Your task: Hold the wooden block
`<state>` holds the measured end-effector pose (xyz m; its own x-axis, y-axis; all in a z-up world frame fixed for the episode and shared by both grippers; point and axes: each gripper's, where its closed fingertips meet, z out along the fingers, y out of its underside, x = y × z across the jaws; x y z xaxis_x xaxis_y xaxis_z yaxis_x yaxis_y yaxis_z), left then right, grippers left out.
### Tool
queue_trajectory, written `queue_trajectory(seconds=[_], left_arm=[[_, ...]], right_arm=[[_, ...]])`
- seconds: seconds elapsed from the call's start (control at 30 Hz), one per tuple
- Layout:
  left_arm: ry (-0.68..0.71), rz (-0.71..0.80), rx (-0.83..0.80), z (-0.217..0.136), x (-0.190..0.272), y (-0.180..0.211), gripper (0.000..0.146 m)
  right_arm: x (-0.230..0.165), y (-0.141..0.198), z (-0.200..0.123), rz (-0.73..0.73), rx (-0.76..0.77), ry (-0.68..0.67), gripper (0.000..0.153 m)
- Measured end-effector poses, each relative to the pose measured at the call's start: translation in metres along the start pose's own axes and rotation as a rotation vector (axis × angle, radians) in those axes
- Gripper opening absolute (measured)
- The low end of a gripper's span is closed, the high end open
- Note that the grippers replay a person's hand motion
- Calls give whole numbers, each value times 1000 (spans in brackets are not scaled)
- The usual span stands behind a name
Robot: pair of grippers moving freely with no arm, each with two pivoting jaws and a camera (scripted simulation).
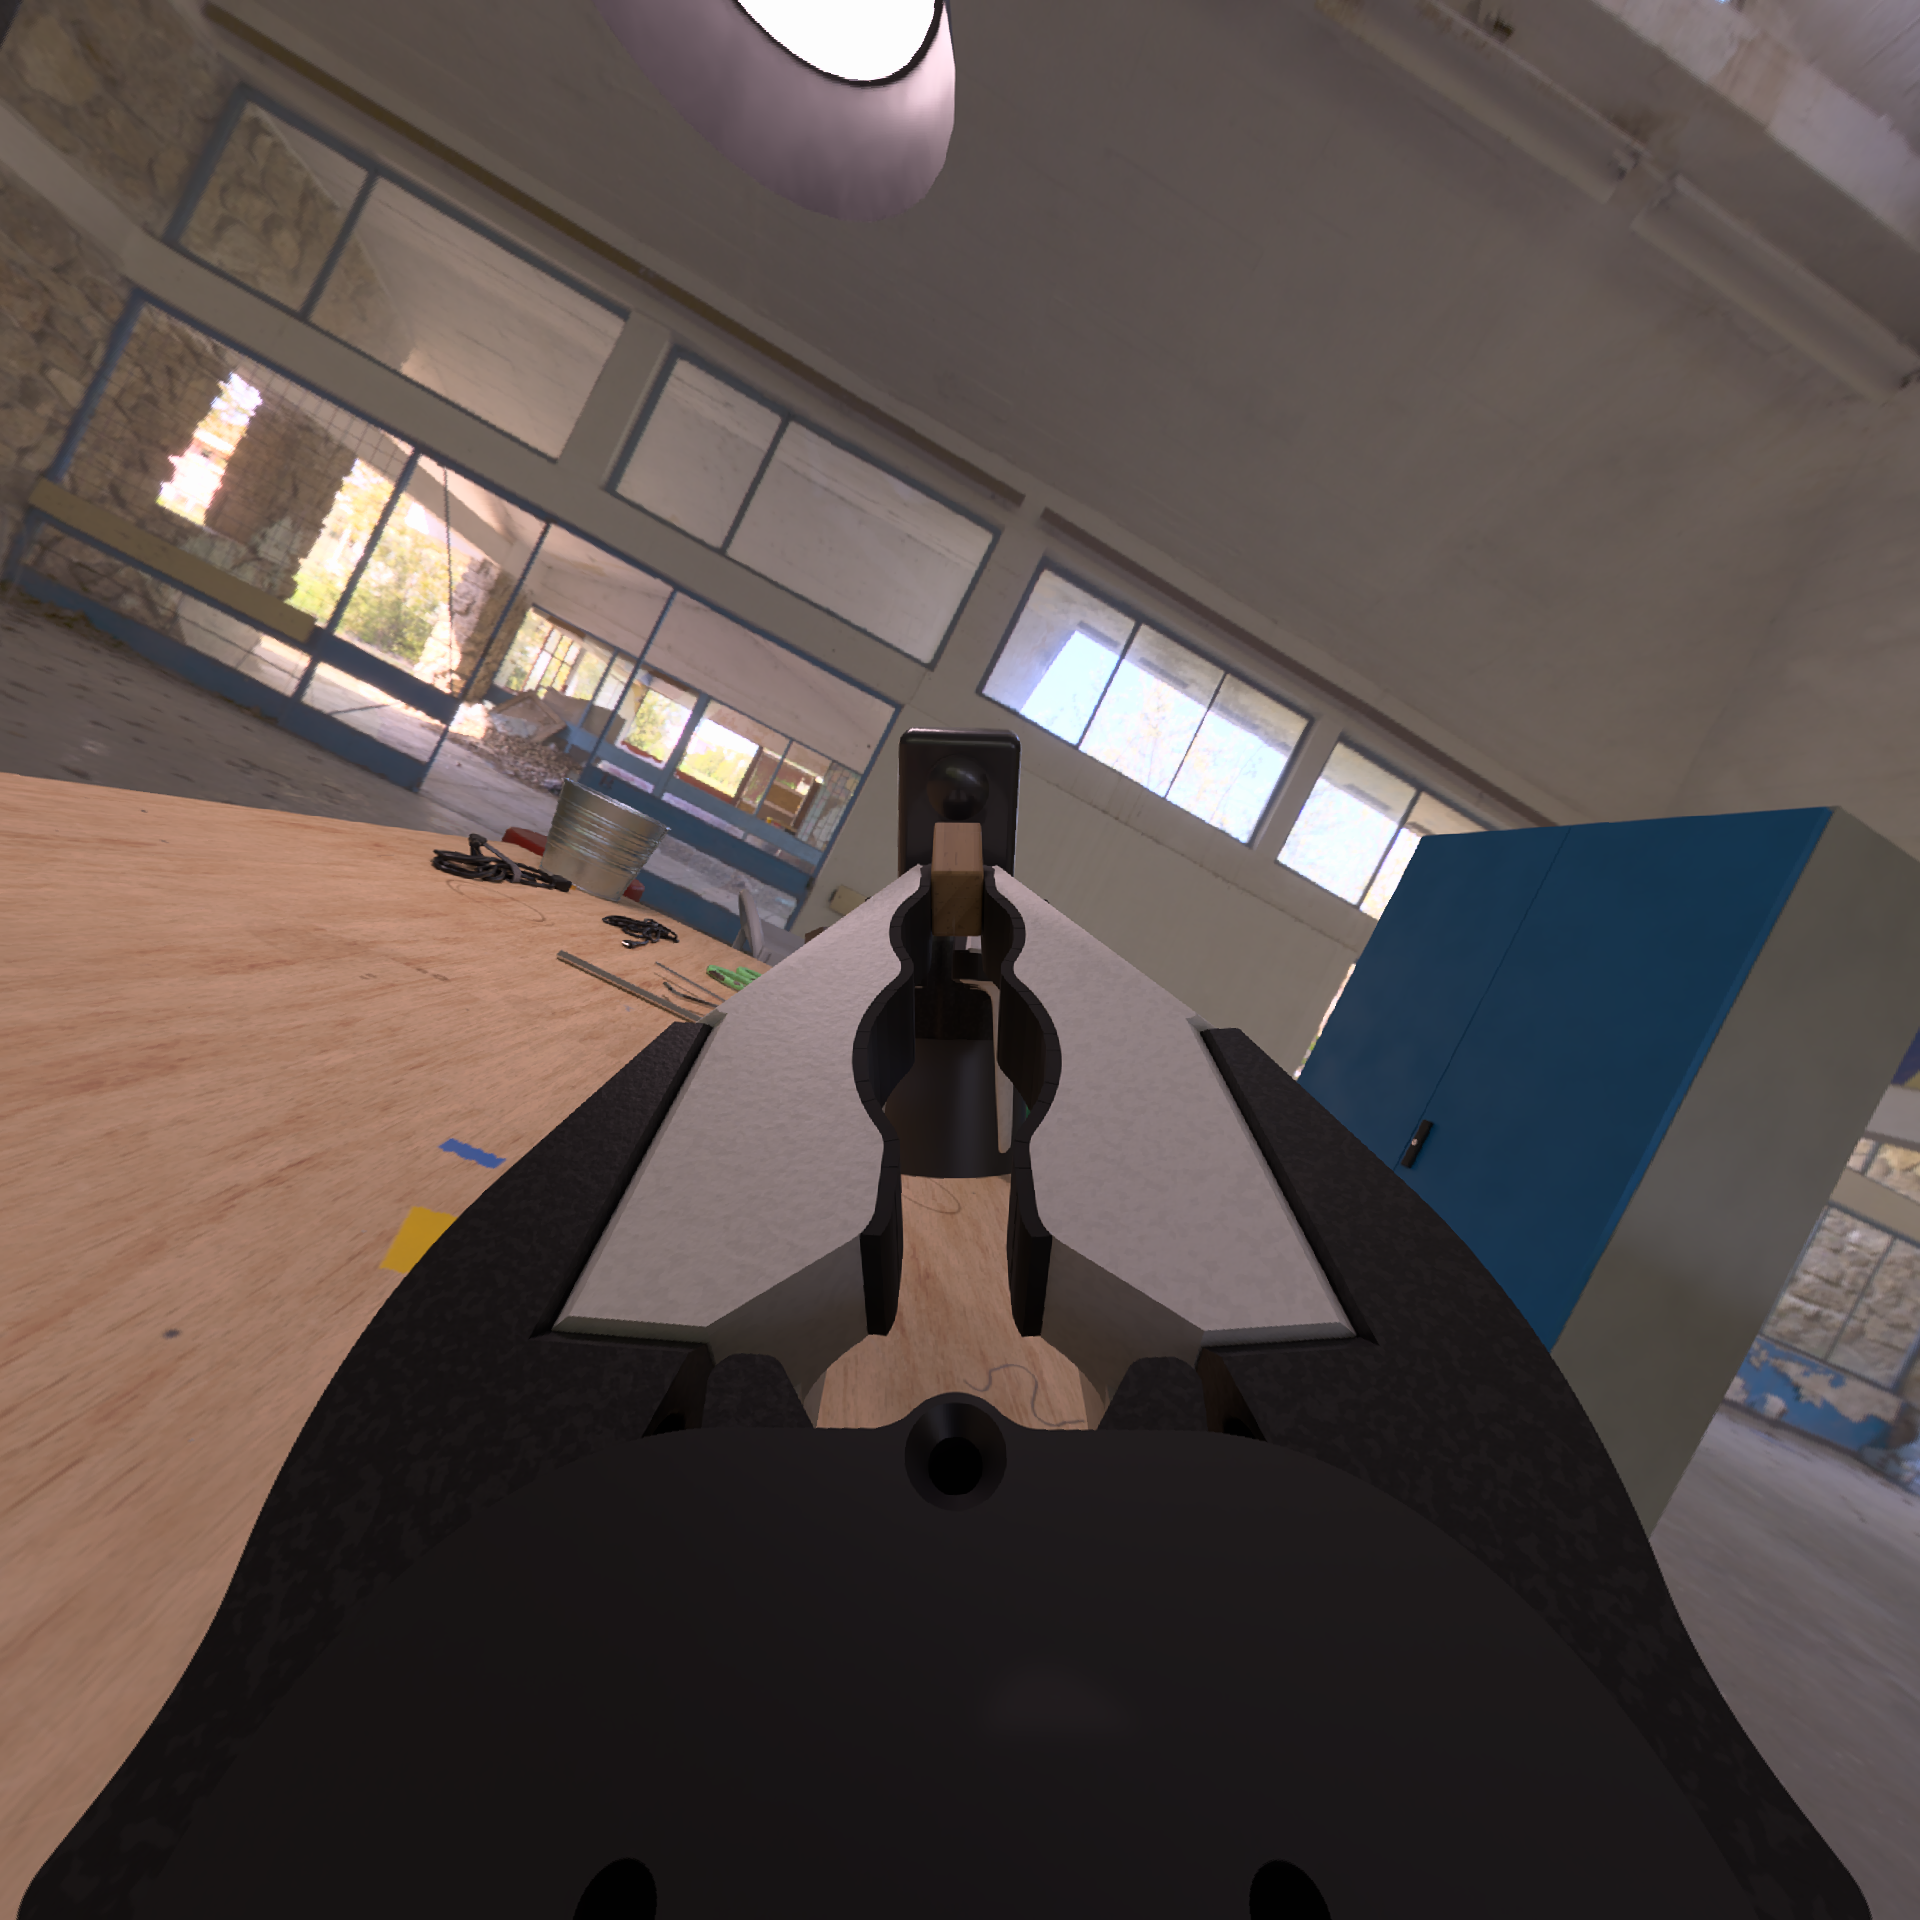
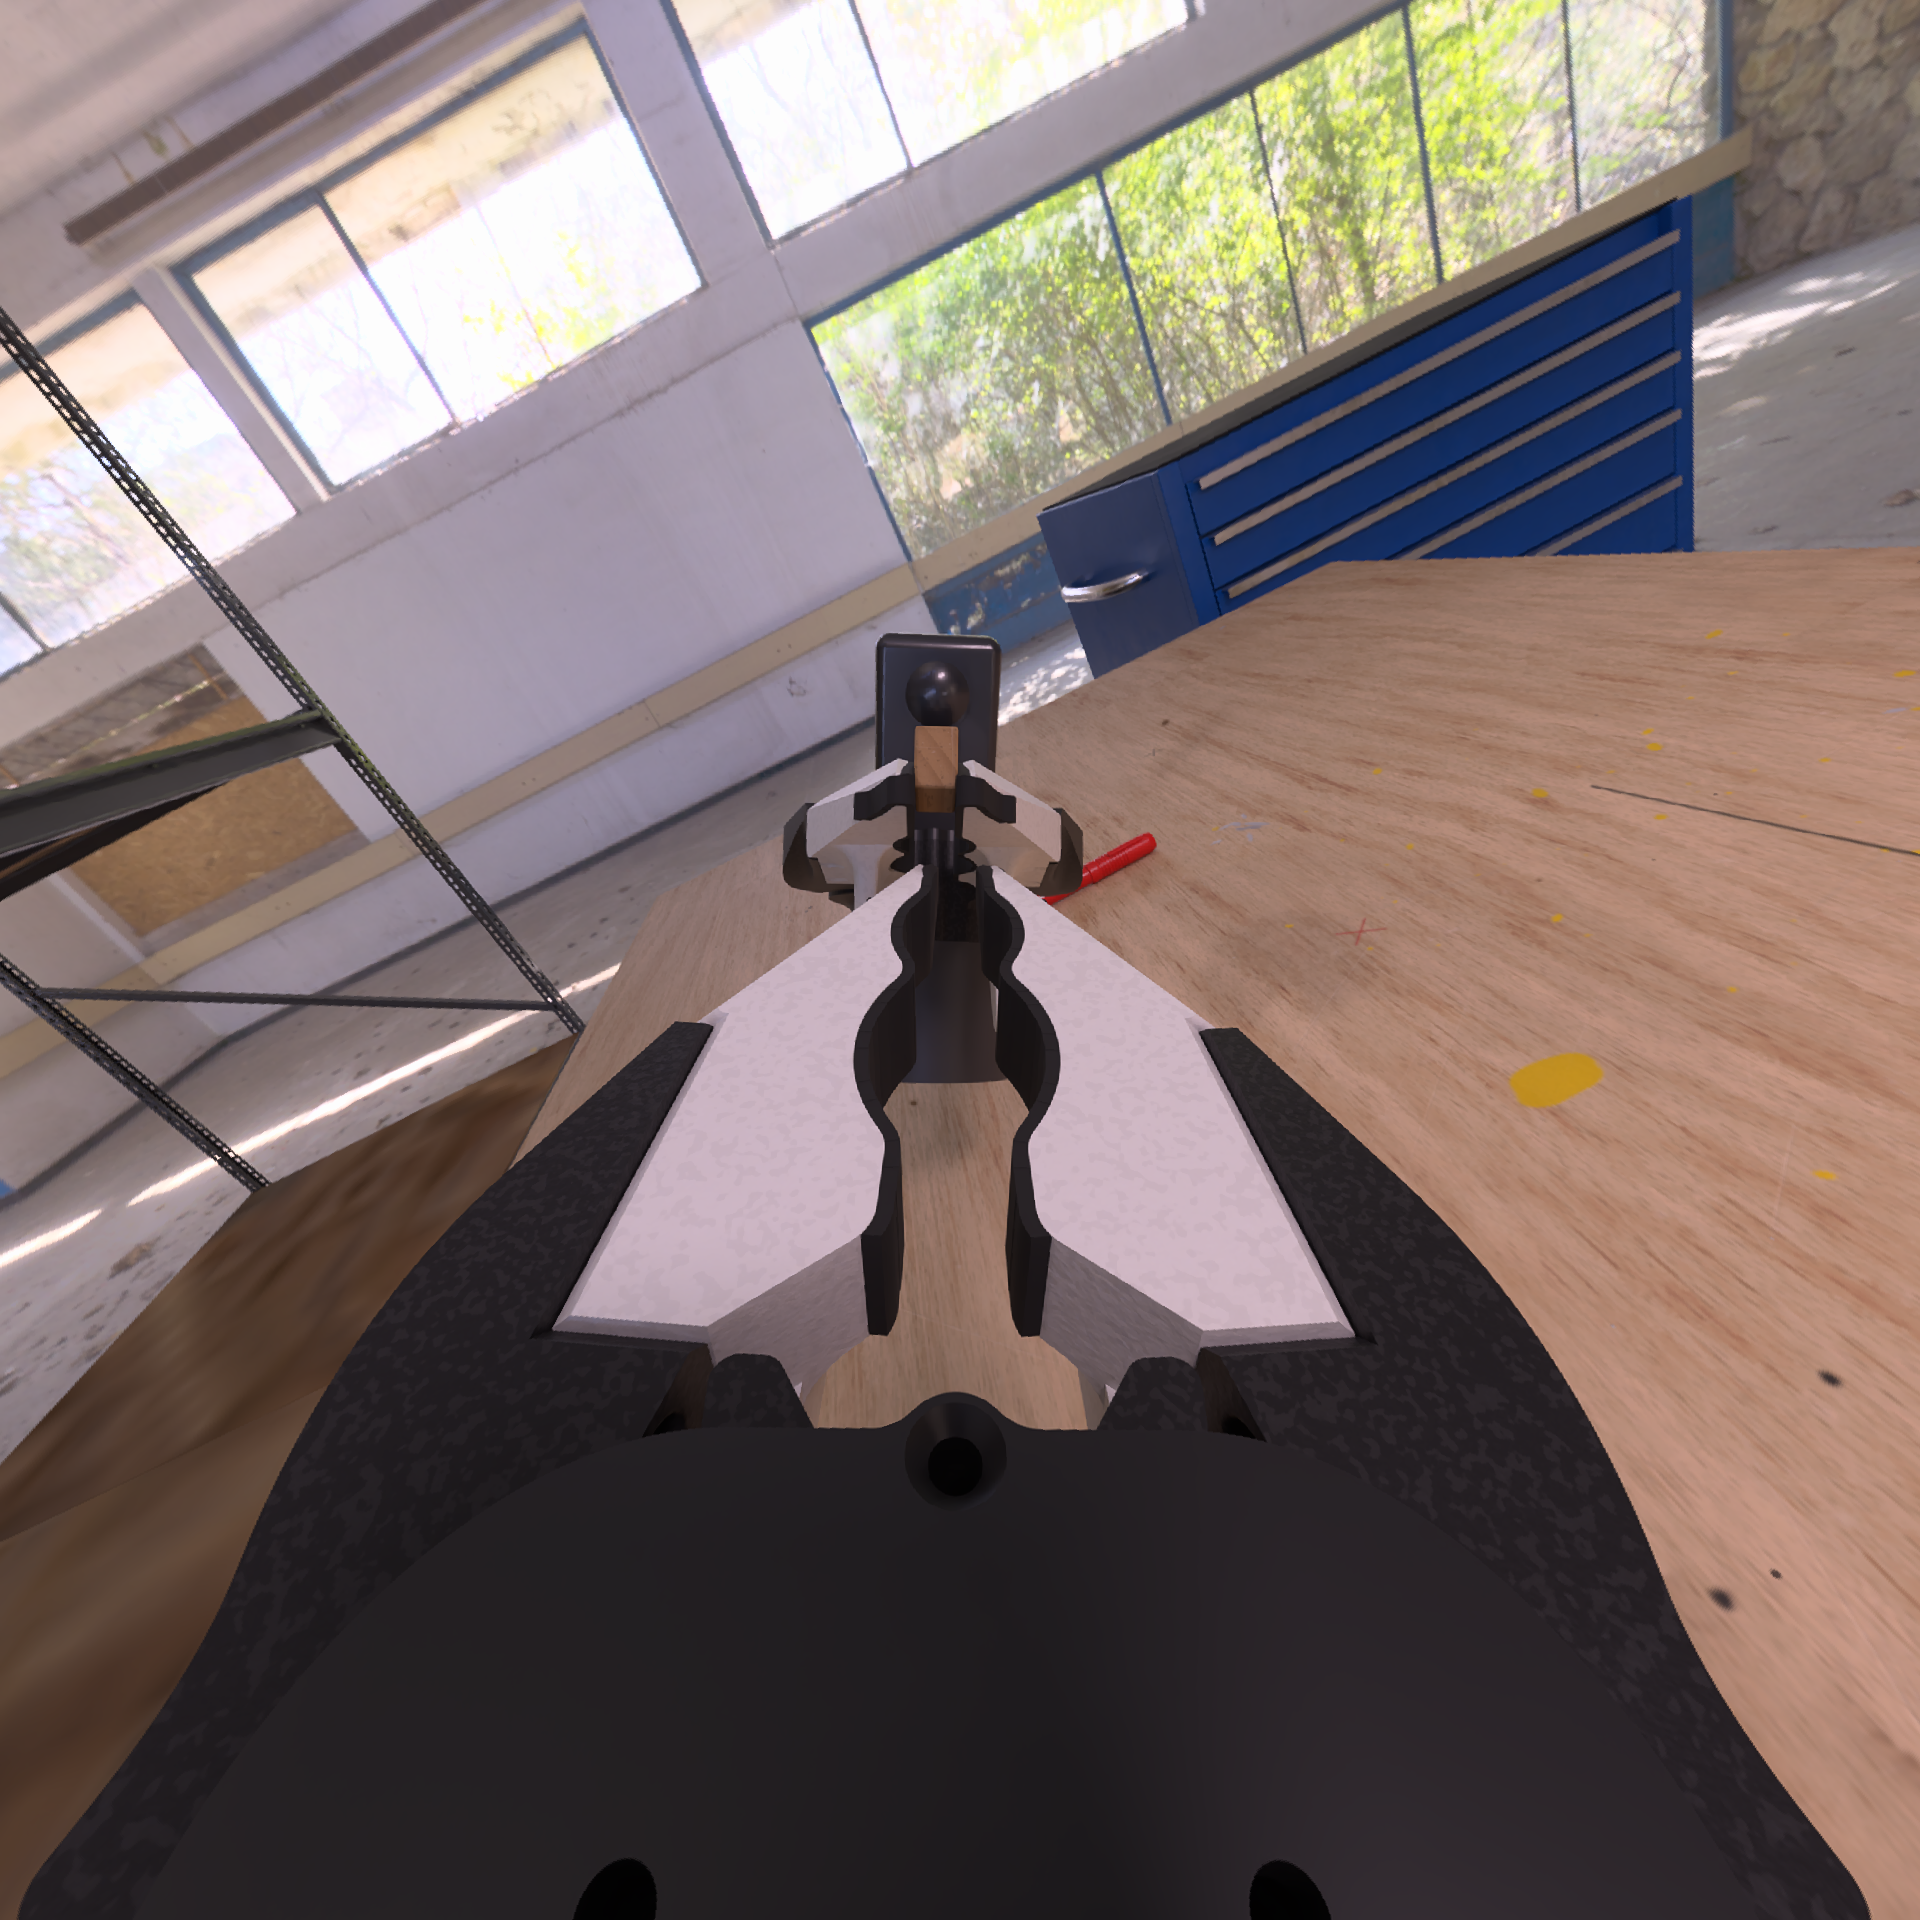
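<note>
Wooden block (image 1: 956, 881) clamped by the left gripper (image 1: 957, 894) above the plywood table (image 1: 208, 1039).

Beyond the block stands a black stand (image 1: 958, 774). In the right wrist view, the right gripper (image 2: 957, 899) sits short of the block (image 2: 935, 771), its 2 fingers parted on nothing; a red tool (image 2: 1117, 858) lies beside it.
</note>
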<state>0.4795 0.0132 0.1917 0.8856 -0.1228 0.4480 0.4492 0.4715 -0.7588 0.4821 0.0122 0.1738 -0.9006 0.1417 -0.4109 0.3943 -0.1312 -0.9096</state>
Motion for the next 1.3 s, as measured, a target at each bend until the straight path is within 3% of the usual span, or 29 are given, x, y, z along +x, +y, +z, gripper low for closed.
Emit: queue_trajectory(seconds=[1.03, 1.17, 1.3], left_arm=[[0, -15, 16, -3, -2, 0, 8], [-26, -33, 48, -3, -4, -1, 8], [-60, -105, 85, -3, -8, 0, 8]], right_arm=[[1, 1, 1, 33, 31, -25, 6], [3, -1, 0, -100, 28, 63, 6], [7, 0, -1, -400, -25, 234, 6]])
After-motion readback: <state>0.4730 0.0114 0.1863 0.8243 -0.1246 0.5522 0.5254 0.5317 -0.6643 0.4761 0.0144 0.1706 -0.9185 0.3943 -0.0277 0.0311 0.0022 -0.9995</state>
